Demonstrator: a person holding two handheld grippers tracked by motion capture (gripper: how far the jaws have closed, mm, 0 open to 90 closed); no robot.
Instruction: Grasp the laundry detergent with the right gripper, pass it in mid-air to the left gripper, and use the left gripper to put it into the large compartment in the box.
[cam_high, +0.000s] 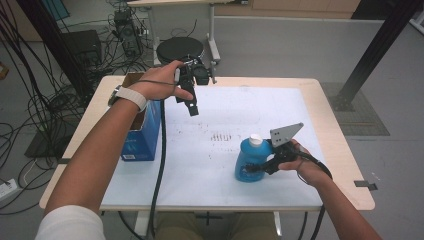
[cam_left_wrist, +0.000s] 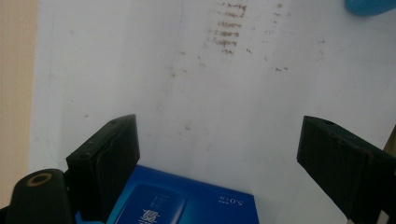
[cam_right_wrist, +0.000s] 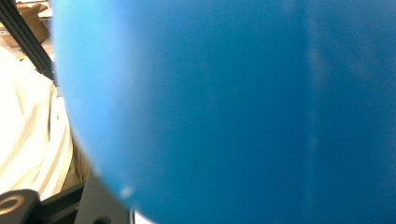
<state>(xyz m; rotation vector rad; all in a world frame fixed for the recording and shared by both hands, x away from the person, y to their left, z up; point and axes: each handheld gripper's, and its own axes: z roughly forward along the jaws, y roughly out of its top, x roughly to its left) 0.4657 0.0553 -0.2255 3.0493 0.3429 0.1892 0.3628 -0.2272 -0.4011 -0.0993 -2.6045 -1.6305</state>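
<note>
A blue bottle (cam_high: 250, 162) with a white cap stands on the white mat (cam_high: 240, 105) near the front right. My right gripper (cam_high: 259, 167) is shut on its lower body from the right, and the bottle's blue wall (cam_right_wrist: 243, 107) looms close in the right gripper view. My left gripper (cam_high: 192, 107) hangs above the mat's far left part, pointing down, jaws wide open with nothing between them (cam_left_wrist: 217, 128). Just left of and below it stands an open blue cardboard box (cam_high: 145, 132), whose printed side (cam_left_wrist: 187, 200) shows under the left jaw. The bottle's edge (cam_left_wrist: 369, 5) shows in a top corner.
Brown smudges (cam_high: 222, 136) mark the middle of the mat. The wooden table edge (cam_high: 340, 150) runs around the mat. Behind the table are a round black stool (cam_high: 180, 49), tangled cables (cam_high: 45, 100) on the floor and a black post (cam_high: 375, 50).
</note>
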